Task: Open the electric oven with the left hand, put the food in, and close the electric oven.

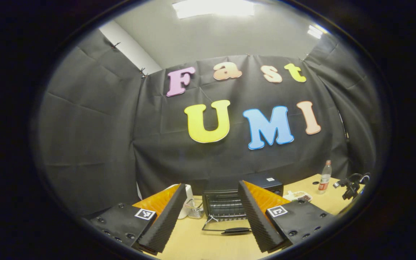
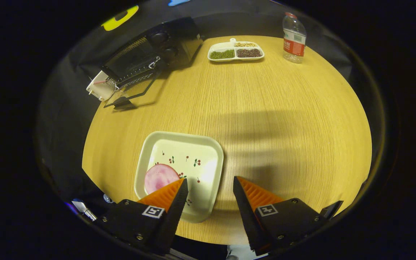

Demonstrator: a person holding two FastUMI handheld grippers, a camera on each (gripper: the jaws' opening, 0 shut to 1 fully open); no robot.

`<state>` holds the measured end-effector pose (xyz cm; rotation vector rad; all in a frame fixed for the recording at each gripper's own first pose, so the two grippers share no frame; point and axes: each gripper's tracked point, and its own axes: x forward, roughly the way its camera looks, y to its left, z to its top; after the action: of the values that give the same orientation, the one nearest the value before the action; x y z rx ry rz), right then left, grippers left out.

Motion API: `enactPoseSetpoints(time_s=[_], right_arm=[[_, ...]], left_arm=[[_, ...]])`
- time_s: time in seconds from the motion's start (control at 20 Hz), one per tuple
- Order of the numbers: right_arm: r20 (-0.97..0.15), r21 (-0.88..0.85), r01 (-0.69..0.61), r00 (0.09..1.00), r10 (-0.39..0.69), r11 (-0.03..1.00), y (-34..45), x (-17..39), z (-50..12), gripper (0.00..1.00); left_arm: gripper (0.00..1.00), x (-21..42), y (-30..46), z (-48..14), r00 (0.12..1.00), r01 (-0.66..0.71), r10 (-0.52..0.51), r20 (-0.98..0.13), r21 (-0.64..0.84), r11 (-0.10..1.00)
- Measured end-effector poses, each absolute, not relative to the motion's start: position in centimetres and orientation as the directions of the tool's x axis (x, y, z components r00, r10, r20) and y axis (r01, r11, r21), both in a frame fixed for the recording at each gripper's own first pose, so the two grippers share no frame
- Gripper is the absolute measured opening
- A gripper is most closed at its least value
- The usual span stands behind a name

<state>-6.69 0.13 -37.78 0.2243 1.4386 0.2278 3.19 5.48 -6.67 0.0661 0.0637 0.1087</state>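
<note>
In the left gripper view the left gripper [image 1: 212,202] hangs spread and empty before the electric oven [image 1: 242,200] at the table's [image 1: 193,242] back edge — door [image 1: 226,226] dropped flat toward us, a divided dish [image 1: 297,196] and bottle [image 1: 325,177] to its right. The right gripper view looks down: the right gripper [image 2: 209,196], parted and empty, hovers over a square plate [image 2: 193,162] holding a round pink slice of food [image 2: 159,176] — the oven [image 2: 150,54] sits far-left, and the dish [image 2: 235,51] holds green, dark and pale grains in separate compartments.

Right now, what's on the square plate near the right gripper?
A round pink slice of food lies on the square plate; the open right gripper finger covers its lower edge.
</note>
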Motion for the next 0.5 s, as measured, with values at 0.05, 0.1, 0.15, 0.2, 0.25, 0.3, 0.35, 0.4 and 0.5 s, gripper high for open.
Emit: enactPoseSetpoints(time_s=[0.05,0.1,0.15,0.2,0.25,0.3,0.35,0.4,0.5], right_arm=[[-0.961,0.258,-0.006,0.103,0.257,0.966,-0.5,-6.9,-38.5,0.77],[-0.964,0.251,0.007,0.089,0.249,0.968,-0.7,-7.0,-38.1,0.46],[-0.963,0.254,0.009,0.099,0.252,0.967,-0.2,-6.6,-38.2,0.14],[-0.961,0.262,0.004,0.087,0.261,0.965,0.0,-6.8,-38.1,0.15],[-0.961,0.266,-0.004,0.075,0.266,0.964,0.1,-6.9,-38.1,0.18],[-0.961,0.267,-0.016,0.069,0.268,0.964,0.2,-7.1,-38.1,0.18],[-0.962,0.266,-0.037,0.056,0.268,0.963,0.1,-7.2,-38.2,0.19],[-0.967,0.246,-0.054,0.06,0.249,0.968,-0.5,-6.8,-38.0,0.19],[-0.964,0.258,-0.037,0.059,0.26,0.965,-0.6,-6.2,-38.6,0.03]], left_arm=[[1.0,3.1,5.5,-6.9,0.992,-0.109,0.113,-0.062,0.065,0.992],[1.0,3.2,5.5,-6.9,0.992,-0.11,0.114,-0.062,0.064,0.992],[1.0,3.2,5.5,-6.8,0.991,-0.113,0.117,-0.06,0.066,0.991],[1.0,3.2,5.4,-6.6,0.992,-0.113,0.117,-0.056,0.067,0.991],[1.0,3.2,5.1,-6.7,0.992,-0.109,0.112,-0.057,0.065,0.992],[1.0,3.3,4.9,-6.8,0.992,-0.105,0.109,-0.06,0.066,0.992],[1.0,3.5,4.8,-6.8,0.992,-0.103,0.107,-0.061,0.068,0.992],[0.97,3.5,4.7,-6.9,0.993,-0.1,0.105,-0.062,0.07,0.992],[1.0,3.6,4.2,-6.9,0.993,-0.094,0.098,-0.063,0.069,0.993]])
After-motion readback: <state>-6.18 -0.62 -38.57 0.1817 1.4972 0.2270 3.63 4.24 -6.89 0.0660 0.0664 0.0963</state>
